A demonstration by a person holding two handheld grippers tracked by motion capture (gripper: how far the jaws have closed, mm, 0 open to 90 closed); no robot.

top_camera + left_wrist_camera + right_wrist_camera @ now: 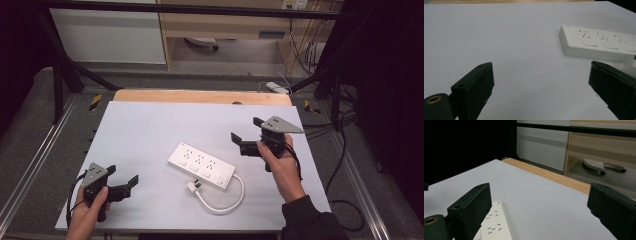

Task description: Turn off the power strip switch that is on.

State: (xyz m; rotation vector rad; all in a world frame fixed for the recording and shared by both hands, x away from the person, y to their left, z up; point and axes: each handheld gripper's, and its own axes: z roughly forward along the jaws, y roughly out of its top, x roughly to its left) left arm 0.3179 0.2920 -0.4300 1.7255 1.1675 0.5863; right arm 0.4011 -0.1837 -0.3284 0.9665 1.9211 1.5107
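on the white table surface [150, 130], near its middle, you have a white power strip [201, 164] lying flat, with its white cord [231, 199] looped toward the near edge and the plug [194, 186] resting just beside the strip. your left gripper [123, 178] sits at the near left, jaws spread wide, holding nothing, well apart from the strip. your right gripper [246, 129] is held to the right of the strip, jaws also wide and empty. a wooden table edge [200, 96] borders the far side.

Lab-like test bench: black frame [200, 10], loose cables [305, 45], white-topped table [145, 130].
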